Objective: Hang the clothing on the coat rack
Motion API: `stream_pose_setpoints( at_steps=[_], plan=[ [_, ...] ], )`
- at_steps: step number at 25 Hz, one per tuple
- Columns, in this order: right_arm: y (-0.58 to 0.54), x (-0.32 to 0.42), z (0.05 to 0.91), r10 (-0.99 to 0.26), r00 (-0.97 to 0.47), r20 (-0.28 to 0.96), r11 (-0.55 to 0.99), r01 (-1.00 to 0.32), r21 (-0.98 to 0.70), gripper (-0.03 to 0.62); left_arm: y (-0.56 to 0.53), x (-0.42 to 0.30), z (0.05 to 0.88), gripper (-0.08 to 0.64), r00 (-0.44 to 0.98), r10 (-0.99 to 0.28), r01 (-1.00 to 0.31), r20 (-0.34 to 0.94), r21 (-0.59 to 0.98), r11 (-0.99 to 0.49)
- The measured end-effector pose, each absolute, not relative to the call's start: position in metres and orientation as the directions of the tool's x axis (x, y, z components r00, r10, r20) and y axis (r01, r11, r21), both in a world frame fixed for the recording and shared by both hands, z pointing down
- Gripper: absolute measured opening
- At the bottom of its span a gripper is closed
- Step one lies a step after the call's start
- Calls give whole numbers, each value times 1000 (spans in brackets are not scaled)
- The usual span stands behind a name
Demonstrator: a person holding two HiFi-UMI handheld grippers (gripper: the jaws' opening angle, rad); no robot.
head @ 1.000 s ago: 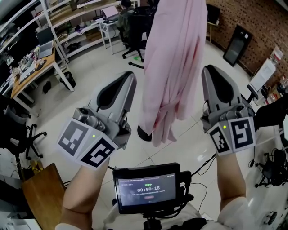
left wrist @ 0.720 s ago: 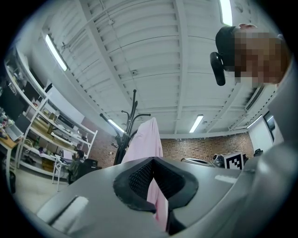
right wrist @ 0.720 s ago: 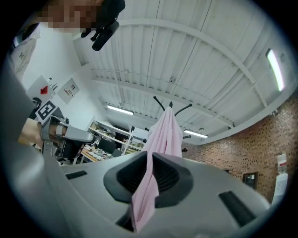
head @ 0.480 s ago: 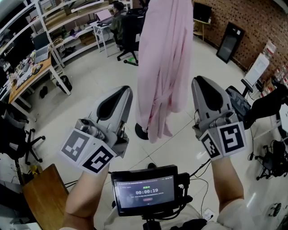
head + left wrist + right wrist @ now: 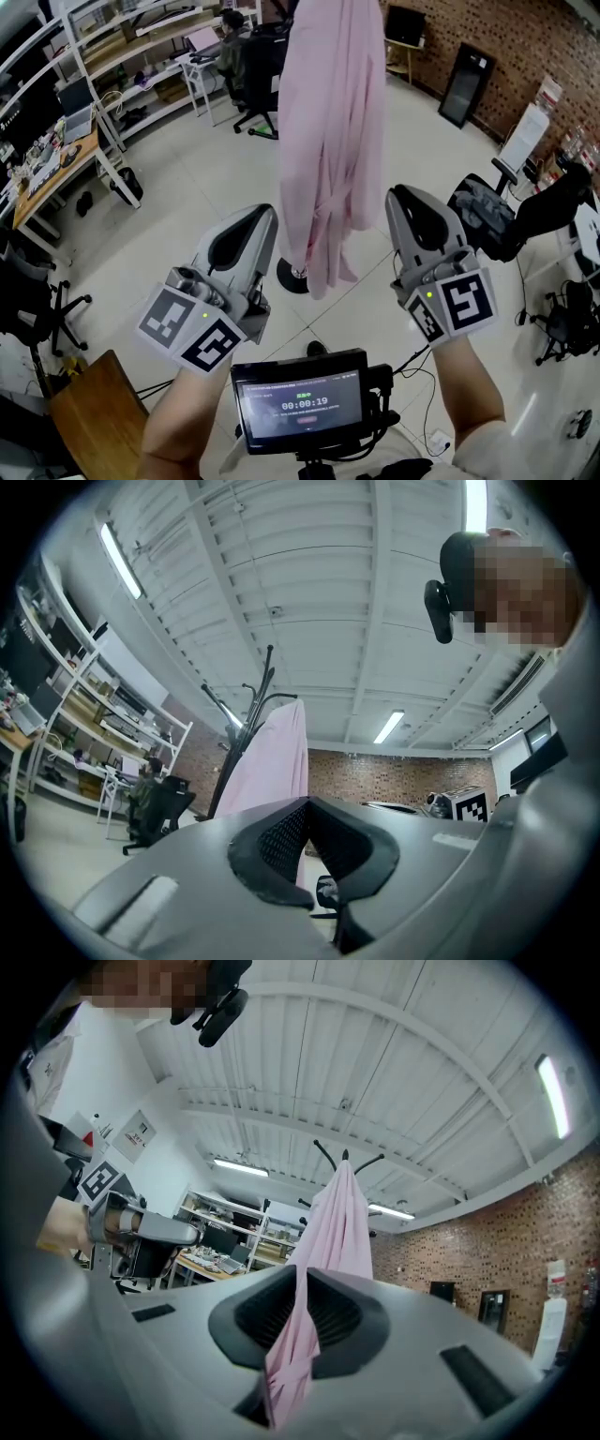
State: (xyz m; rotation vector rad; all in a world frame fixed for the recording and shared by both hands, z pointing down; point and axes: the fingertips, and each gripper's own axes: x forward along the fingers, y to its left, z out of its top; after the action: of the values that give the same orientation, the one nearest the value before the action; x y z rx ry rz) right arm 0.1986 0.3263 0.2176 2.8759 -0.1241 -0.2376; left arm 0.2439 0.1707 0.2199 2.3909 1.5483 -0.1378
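Hang status: long pale-pink cloth garment [image 5: 333, 141] draped on black pronged coat rack [image 5: 232, 757], upper centre of frame | left gripper [image 5: 258, 220] fingers clenched, empty | right gripper [image 5: 408, 199] fingers slightly parted, gripping nothing | I judge the hanging done.

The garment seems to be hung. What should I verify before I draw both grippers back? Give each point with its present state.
1. Pink garment hangs from the coat rack: ok.
2. Rack base rests on the floor: ok, as far as visible.
3. Left gripper shut, nothing in it: ok.
4. Right gripper jaws slightly apart, garment only seen through the gap: ok.
5. Both grippers apart from the garment in the head view: ok.
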Motion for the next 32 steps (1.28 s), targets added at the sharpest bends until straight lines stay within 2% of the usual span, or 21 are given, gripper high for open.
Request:
stream_pose_setpoints(
  at_steps=[17,28,32],
  plan=[
    [301,171,269,-116,992,-55,-977,-104,185,49,158,209,255,2,404,899,905,-171,219,-365],
    [276,147,279,-118,992,-41,-982,-110,156,48,132,182,264,2,392,905,900,-167,272,-339],
    [268,140,281,-117,992,-41,-983,-109,151,26,124,177,269,2,391,908,899,-151,276,-341]
  ],
)
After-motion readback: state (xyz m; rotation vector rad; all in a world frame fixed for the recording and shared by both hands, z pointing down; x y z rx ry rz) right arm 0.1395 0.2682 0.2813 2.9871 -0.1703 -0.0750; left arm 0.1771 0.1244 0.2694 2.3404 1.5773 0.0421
